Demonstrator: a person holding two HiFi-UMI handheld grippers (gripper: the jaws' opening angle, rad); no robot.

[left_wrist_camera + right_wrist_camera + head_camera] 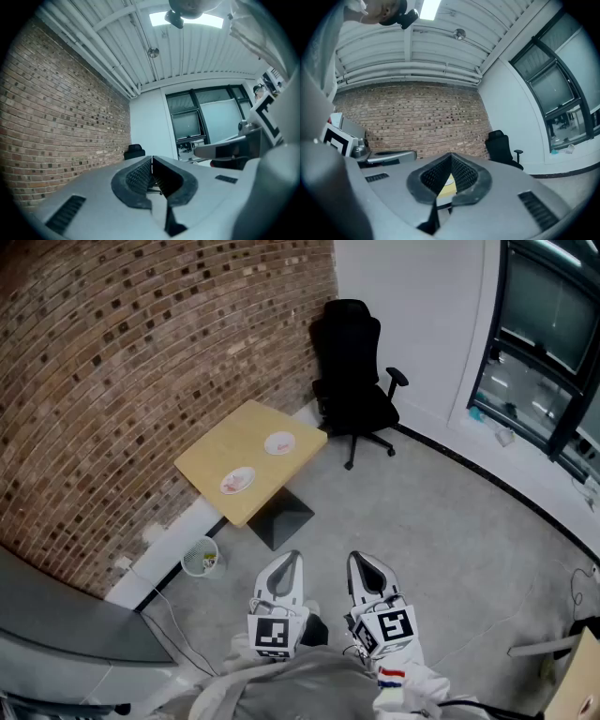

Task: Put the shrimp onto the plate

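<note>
A small yellow wooden table (225, 451) stands against the brick wall, far ahead of me. Two white plates lie on it: the nearer plate (238, 482) carries pink shrimp (235, 485), and the farther plate (279, 443) shows a small pink patch. My left gripper (292, 561) and right gripper (360, 562) are held side by side close to my body, well short of the table. Both are shut with nothing between the jaws. In the left gripper view the left gripper (152, 159) points at the ceiling and windows. Behind the closed right gripper (451, 155) a strip of the table (449, 187) shows.
A black office chair (354, 381) stands beside the table's far end. A mesh wastebasket (200, 557) sits by the wall near the table's black base (279, 517). Dark-framed windows (548, 343) line the right side, and a cable (469, 638) trails over the grey floor.
</note>
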